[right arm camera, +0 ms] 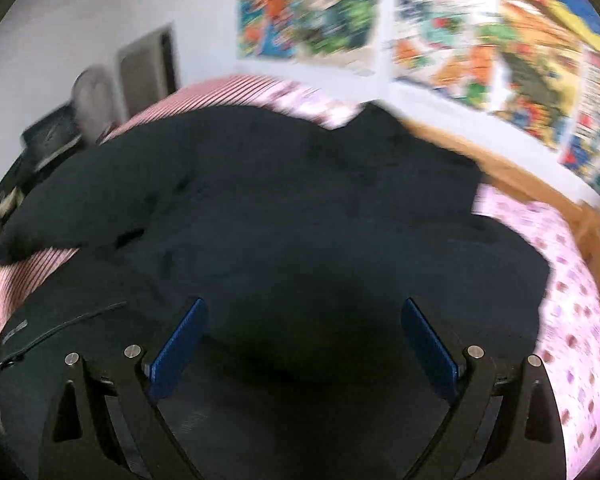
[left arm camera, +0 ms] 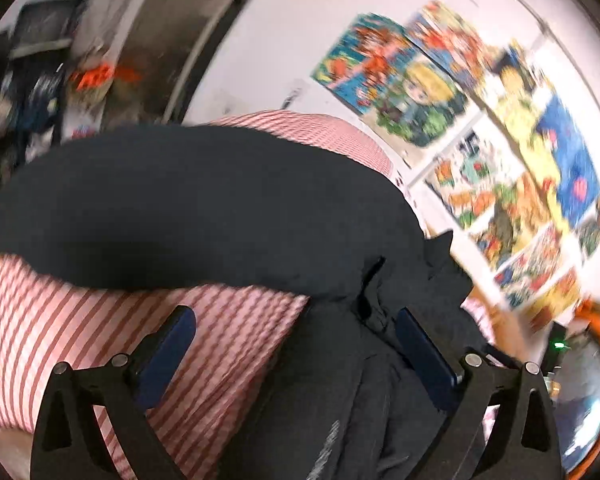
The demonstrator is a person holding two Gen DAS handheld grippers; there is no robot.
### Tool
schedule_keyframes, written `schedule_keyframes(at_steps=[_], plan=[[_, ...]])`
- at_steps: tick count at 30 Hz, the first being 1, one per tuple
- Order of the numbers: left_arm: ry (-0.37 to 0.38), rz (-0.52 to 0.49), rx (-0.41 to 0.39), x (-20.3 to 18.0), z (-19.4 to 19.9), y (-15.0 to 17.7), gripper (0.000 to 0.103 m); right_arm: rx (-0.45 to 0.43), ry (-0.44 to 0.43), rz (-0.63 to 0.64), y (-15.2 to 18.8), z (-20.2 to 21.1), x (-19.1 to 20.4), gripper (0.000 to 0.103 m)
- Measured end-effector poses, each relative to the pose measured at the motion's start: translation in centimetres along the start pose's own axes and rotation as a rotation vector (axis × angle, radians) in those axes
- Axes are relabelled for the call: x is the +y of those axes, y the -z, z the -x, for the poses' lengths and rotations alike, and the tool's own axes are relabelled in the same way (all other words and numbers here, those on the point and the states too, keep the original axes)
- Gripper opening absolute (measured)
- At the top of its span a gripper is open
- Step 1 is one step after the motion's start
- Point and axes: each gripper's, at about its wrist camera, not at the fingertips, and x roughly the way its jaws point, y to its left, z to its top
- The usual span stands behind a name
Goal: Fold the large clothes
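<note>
A large black garment [left arm camera: 204,208] lies spread over a bed with a pink-and-white striped sheet [left arm camera: 220,344]. In the right wrist view the same garment [right arm camera: 284,208] covers most of the bed, with a zip [right arm camera: 60,332] at the lower left. My left gripper [left arm camera: 296,320] is open; its right blue pad [left arm camera: 424,352] rests by a bunched fold of the cloth. My right gripper [right arm camera: 304,320] is open just above the black cloth, holding nothing. Both views are blurred.
Colourful posters [right arm camera: 460,48] cover the white wall behind the bed. A wooden bed frame [right arm camera: 512,168] runs along the far side. A pink patterned pillow or cover [right arm camera: 572,320] lies at the right. A dark door [left arm camera: 188,48] and cluttered shelves [left arm camera: 32,92] stand at the far left.
</note>
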Motion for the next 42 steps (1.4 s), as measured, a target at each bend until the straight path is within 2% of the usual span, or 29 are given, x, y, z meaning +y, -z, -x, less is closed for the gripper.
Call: schedule_keyframes(at_steps=[2, 5, 9, 12, 15, 18, 21, 23, 25, 27, 29, 31, 35, 37, 40, 42], plan=[[0.011, 0.048, -0.038, 2.0, 0.2, 0.4, 0.102, 0.05, -0.027, 0.031, -1.0, -1.4, 2.3, 0.095], [-0.022, 0.102, -0.074, 4.2, -0.8, -0.4, 0.102, 0.076, -0.065, 0.039, -2.7, -3.0, 5.7, 0.095], [0.044, 0.222, -0.114, 7.1, -2.5, -1.0, 0.102, 0.085, -0.059, -0.005, -4.4, -6.0, 7.9, 0.095], [0.077, 0.259, -0.158, 8.0, -3.1, -1.1, 0.101, 0.091, -0.029, -0.029, -5.3, -9.2, 9.4, 0.095], [0.091, 0.271, -0.195, 8.7, -3.1, -0.9, 0.1, 0.125, 0.038, 0.022, -5.1, -12.9, 10.7, 0.095], [0.104, 0.307, -0.223, 9.7, -2.7, -0.6, 0.094, 0.159, 0.063, 0.05, -4.2, -15.1, 11.6, 0.097], [0.097, 0.333, -0.247, 10.2, -2.5, -0.6, 0.081, 0.138, 0.053, 0.03, -3.2, -15.8, 11.4, 0.101], [0.078, 0.345, -0.264, 10.4, -2.5, -0.7, 0.062, 0.129, 0.023, -0.003, -2.7, -16.1, 10.8, 0.101], [0.051, 0.348, -0.289, 10.5, -2.3, -0.8, 0.047, 0.11, -0.002, -0.035, -2.0, -16.1, 10.4, 0.101], [0.012, 0.304, -0.325, 10.0, -2.1, -1.2, 0.036, 0.092, -0.008, -0.043, -1.7, -15.8, 10.3, 0.101], [-0.023, 0.221, -0.353, 8.7, -1.7, -1.8, 0.019, 0.091, -0.041, -0.065, -1.9, -14.9, 9.8, 0.101], [-0.048, 0.121, -0.401, 6.6, -0.8, -2.7, 0.015, 0.083, -0.101, -0.145, -2.2, -13.2, 8.1, 0.101], [-0.025, -0.009, -0.465, 2.5, 1.0, -4.4, 0.012, 0.045, -0.179, -0.264, -1.8, -8.2, 4.0, 0.101], [0.009, -0.077, -0.483, -0.1, 1.8, -5.5, 0.012, 0.025, -0.155, -0.259, -0.6, -5.4, 2.2, 0.101], [0.057, -0.22, -0.478, -5.0, 2.8, -6.5, 0.011, 0.014, -0.058, -0.227, 2.0, -2.0, -0.2, 0.101], [0.089, -0.298, -0.468, -8.0, 3.1, -6.4, 0.011, 0.021, -0.016, -0.219, 3.6, -1.0, -2.1, 0.101]])
